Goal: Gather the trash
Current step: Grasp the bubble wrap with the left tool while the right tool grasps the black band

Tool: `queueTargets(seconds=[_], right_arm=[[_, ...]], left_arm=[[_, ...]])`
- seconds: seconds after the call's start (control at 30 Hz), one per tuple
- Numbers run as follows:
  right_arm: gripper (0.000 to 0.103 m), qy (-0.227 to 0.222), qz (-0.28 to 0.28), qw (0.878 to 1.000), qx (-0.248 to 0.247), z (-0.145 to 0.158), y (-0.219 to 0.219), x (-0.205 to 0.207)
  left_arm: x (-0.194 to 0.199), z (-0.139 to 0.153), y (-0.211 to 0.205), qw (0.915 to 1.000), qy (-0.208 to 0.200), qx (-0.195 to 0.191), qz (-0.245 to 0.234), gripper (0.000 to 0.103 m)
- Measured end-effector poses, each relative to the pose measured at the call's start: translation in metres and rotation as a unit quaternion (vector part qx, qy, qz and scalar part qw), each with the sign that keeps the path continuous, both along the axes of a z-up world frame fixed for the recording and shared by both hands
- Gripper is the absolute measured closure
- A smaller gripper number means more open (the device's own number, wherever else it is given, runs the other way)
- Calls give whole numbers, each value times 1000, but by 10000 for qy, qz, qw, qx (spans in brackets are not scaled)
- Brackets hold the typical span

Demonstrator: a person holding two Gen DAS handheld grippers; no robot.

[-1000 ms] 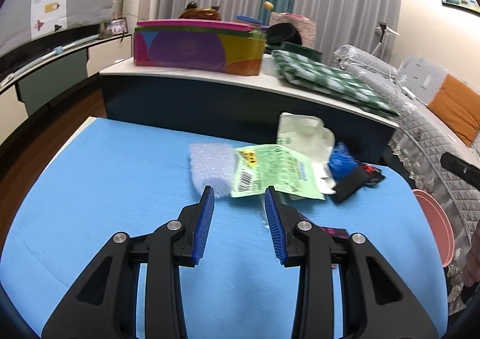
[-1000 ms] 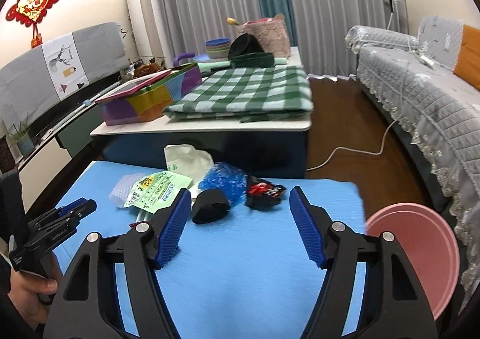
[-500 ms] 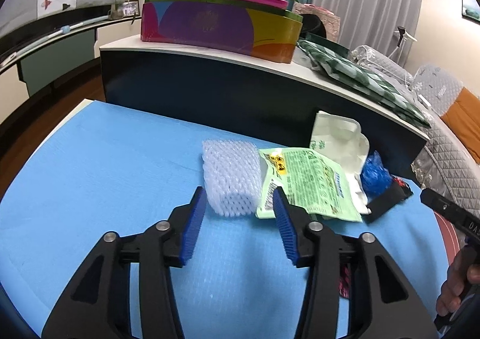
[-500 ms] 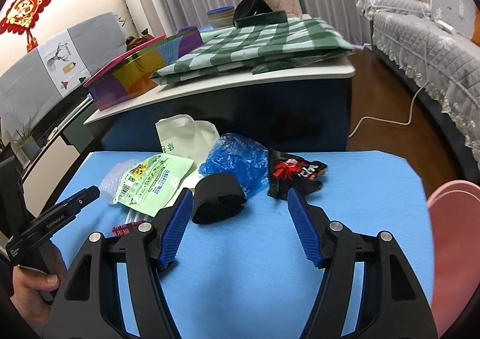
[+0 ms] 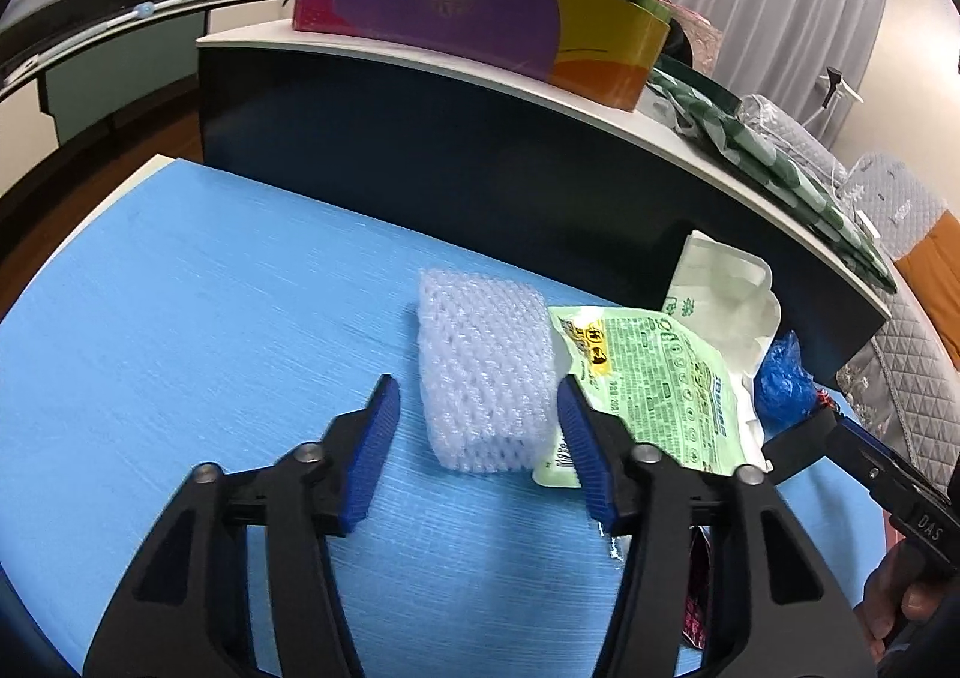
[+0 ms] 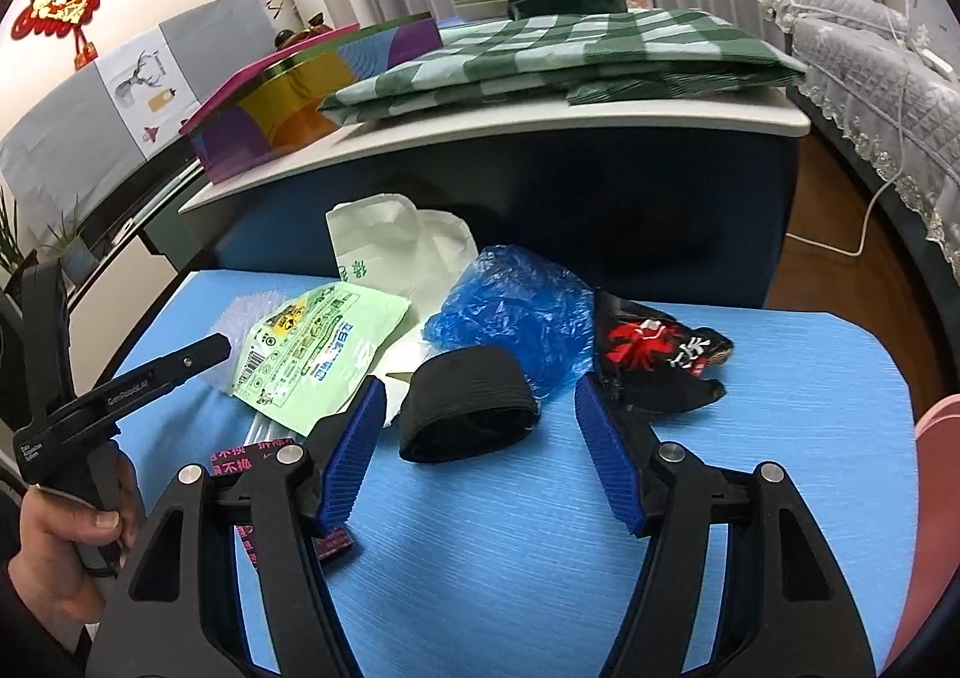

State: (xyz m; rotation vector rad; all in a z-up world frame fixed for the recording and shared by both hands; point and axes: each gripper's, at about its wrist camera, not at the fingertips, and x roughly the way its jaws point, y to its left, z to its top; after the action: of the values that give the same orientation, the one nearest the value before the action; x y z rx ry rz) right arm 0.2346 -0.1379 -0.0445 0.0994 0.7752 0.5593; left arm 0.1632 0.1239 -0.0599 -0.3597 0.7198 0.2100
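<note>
The left gripper (image 5: 477,417) has its jaws part open and they hold nothing; they have just been closing a little, with the near end of the white foam net (image 5: 487,372) between them, and the pads do not press on it. The foam net lies flat on the blue desk (image 5: 198,318), with its long axis running away from the jaws toward the dark cabinet (image 5: 480,162). Just to its right lies the green packet (image 5: 654,384), long axis also pointing away and slightly right, with its near corner hidden behind the right jaw. The right gripper (image 6: 474,408) has its jaws wider open and empty; they have just been closing, and the black band (image 6: 468,408) lies between them without touching either pad, its long axis across the gap. Behind it are the blue plastic bag (image 6: 516,312), the white bag (image 6: 390,246) and, to the right, the black and red wrapper (image 6: 660,354). Compared with 1 second ago, both grippers are lower and closer to the trash, so the foam net and the band look bigger and now sit between the jaws. A dark pink wrapper (image 6: 240,453) is mostly hidden under the right gripper's left arm, and its print is hard to read. The pink bin (image 6: 936,498) is cut off at the right edge.
</note>
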Motion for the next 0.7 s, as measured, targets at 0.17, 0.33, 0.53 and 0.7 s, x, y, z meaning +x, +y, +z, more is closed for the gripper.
queueTargets(seconds=[0.17, 0.33, 0.53, 0.7], right_arm=[[71, 64, 112, 9999, 42, -4, 2, -1], [87, 14, 114, 9999, 50, 1, -1, -6], [88, -108, 82, 9999, 11, 12, -10, -23], [89, -184, -67, 9997, -145, 25, -20, -37]], left_arm=[[-2, 2, -2, 10000, -12, 35, -89, 79], [-6, 7, -2, 9999, 38, 66, -75, 88], [-19, 20, -8, 9996, -36, 290, -56, 89], [-32, 33, -12, 9991, -125, 403, -54, 89]])
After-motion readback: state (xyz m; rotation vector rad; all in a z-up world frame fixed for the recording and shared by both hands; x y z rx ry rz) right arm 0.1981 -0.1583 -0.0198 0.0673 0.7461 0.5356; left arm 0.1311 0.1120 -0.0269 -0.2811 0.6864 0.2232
